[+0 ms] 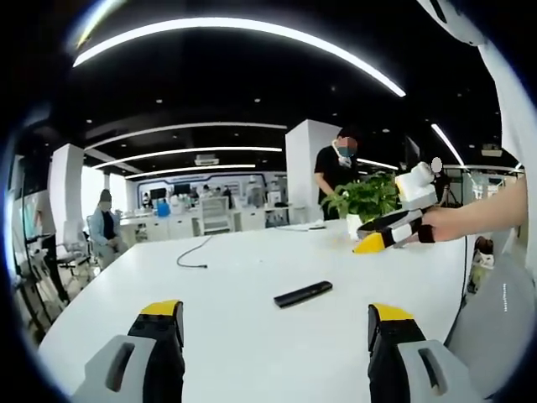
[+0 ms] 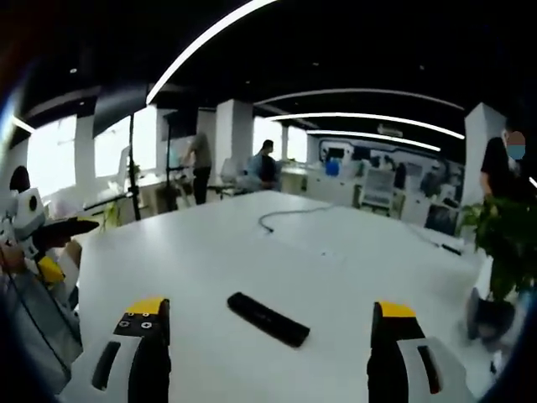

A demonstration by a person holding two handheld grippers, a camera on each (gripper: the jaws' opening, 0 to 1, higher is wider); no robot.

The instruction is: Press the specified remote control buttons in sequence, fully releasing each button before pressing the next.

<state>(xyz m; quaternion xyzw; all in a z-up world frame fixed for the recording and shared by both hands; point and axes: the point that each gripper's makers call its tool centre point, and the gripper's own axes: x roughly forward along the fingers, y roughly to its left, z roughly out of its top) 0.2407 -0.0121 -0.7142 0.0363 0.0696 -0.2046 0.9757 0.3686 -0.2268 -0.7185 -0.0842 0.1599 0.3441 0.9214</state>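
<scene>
- Remote (image 1: 303, 294) lies flat on white table (image 1: 235, 336), black, slim, lying free; in right gripper view remote (image 2: 268, 319) sits between the jaws' lines, ahead of them, not touching.
- L gripper (image 1: 274, 315): jaws wide apart, yellow-tipped, nothing held, low over table, remote ahead.
- R gripper (image 2: 264, 315): jaws spread too, empty.
- In left gripper view, R gripper (image 1: 382, 238) comes in from the right, held in a hand (image 1: 445, 225), above table near plant (image 1: 365, 201).
- Black cable (image 1: 195, 253) on table further back.
- People at far desks.
</scene>
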